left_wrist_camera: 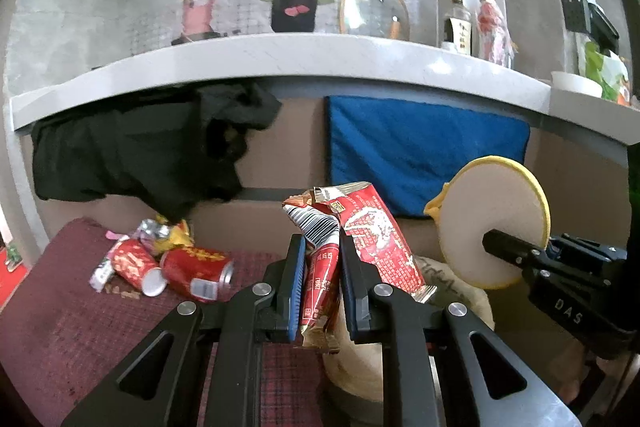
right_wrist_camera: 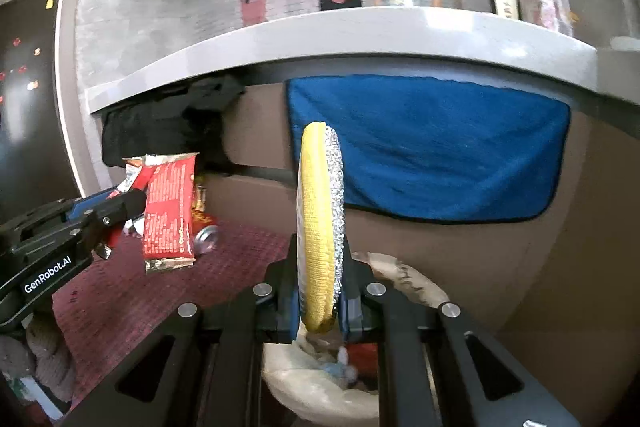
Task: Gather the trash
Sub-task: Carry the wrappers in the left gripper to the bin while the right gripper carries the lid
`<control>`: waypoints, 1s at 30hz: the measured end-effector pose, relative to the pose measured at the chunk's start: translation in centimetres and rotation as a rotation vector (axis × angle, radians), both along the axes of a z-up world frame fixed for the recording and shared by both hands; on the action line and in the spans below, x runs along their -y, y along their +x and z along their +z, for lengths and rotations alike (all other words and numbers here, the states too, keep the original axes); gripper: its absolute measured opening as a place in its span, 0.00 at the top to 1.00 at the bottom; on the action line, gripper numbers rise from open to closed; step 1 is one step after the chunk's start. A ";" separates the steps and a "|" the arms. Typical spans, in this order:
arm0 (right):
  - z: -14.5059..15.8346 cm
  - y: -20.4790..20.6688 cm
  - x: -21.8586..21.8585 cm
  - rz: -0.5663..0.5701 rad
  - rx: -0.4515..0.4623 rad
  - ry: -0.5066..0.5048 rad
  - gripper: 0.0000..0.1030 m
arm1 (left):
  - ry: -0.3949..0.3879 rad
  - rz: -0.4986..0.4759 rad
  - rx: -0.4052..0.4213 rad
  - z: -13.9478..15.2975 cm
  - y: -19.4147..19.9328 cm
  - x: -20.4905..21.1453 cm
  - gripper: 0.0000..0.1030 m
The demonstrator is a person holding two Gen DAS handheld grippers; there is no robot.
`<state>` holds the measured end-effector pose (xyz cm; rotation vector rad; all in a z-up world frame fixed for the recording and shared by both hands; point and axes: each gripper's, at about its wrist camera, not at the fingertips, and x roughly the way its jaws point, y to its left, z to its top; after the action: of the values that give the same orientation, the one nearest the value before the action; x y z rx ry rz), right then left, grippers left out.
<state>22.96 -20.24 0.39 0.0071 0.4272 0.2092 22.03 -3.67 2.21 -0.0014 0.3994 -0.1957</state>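
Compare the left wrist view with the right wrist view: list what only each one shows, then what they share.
Only the left wrist view: two whole red cans and crumpled wrappers on the maroon cloth, plus bottles on the counter. Only the right wrist view: the scrub pad's silver side and trash inside the pale bin. Both: the left claw shut on red wrappers, the right claw shut on the yellow scrub pad, and the blue towel.

Two red cans (left_wrist_camera: 138,267) (left_wrist_camera: 196,273), one round scrub pad (left_wrist_camera: 494,221), one blue towel (left_wrist_camera: 424,155)
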 end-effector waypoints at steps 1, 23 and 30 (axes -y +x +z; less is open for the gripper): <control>-0.2 0.1 0.4 -0.006 -0.004 0.005 0.88 | -0.002 -0.004 -0.006 -0.2 0.2 0.3 0.83; -3.8 3.3 4.4 -0.079 -0.091 0.014 0.88 | -0.026 -0.075 -0.144 -6.1 5.5 4.4 0.83; -4.5 4.6 4.4 -0.067 -0.108 0.028 0.88 | -0.032 -0.083 -0.169 -7.1 6.4 4.8 0.83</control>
<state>27.56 -24.61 -4.08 0.0607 0.5306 0.1492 28.42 -8.44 -4.85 -0.0332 0.5648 -0.2850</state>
